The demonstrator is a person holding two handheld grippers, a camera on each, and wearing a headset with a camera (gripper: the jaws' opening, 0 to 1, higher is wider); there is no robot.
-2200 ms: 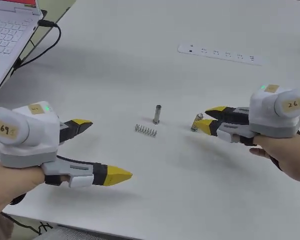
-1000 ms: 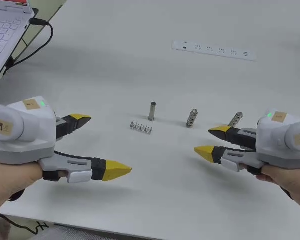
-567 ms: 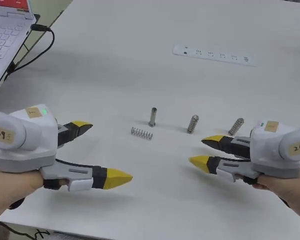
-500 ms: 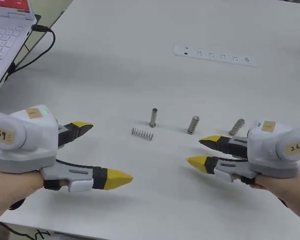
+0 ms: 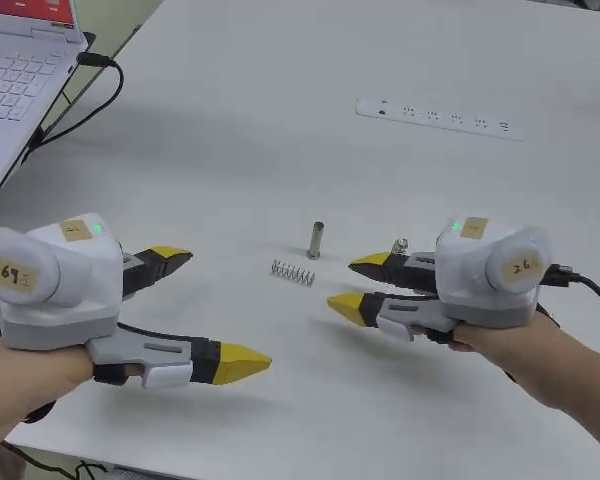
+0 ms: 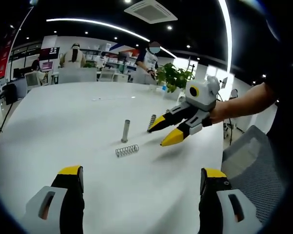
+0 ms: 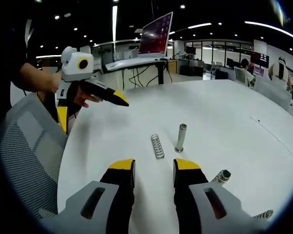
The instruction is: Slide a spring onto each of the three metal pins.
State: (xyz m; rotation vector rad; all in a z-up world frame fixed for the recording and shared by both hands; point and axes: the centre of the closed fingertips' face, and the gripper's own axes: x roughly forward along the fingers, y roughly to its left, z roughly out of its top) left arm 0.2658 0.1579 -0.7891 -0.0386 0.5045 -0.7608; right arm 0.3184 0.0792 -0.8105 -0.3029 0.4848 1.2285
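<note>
One bare pin mid-frame, one loose spring beside it, two sprung pins lower right; left tongs and right tongs apart, empty

A tan sticker on the round rear end of the left gripper bears a handwritten "69" and a further mark too small to tell. A second sticker on the right gripper reads "26". The small top stickers on both cannot be read.
</note>
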